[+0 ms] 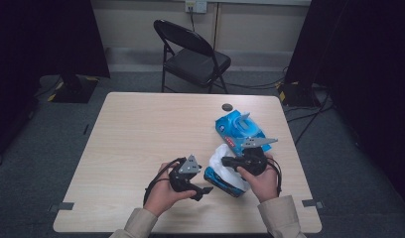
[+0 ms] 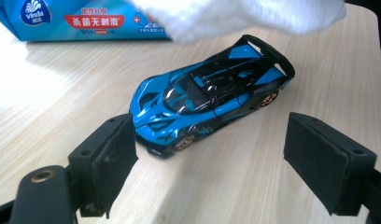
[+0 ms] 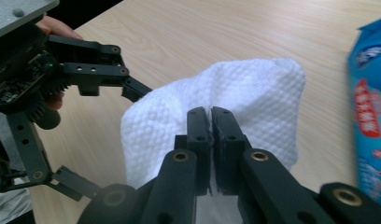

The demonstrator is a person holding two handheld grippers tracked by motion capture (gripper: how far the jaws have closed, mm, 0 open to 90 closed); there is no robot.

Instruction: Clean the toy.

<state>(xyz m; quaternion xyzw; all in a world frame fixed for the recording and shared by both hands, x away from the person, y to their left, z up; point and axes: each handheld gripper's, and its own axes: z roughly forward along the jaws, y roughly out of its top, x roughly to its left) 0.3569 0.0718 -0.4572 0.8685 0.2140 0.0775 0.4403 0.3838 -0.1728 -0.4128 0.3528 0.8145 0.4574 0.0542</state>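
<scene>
A pale wood-grain table (image 1: 141,148) stands on grey carpet, with a black folding chair (image 1: 193,54) behind its far edge and dark curtains to either side. On the person's right side of the table, the right gripper (image 3: 211,116) has its two black jaws pressed together on a white wipe (image 3: 254,93); the cloth is pinched between the pads and hangs out in front of them in a soft fold. The left gripper (image 2: 209,158) has its jaws spread wide with nothing between the pads, which touch nothing. Just ahead of those open jaws a blue and black toy car (image 2: 212,95) stands on its wheels on the tabletop, nose toward the left pad, with the wipe hanging above its tail. The high view shows the car (image 1: 221,181) partly covered by the wipe (image 1: 225,161), between the two hands and close to the right one, and a blue pack of wet wipes (image 1: 237,129) lying flat just beyond, its flap raised. A small dark round object (image 1: 227,106) lies farther back. The left gripper view gives the car's gold wheels and rear wing clearly; the right gripper view gives the dimpled weave of the wipe, with the left gripper (image 3: 86,74) near its left side.
</scene>
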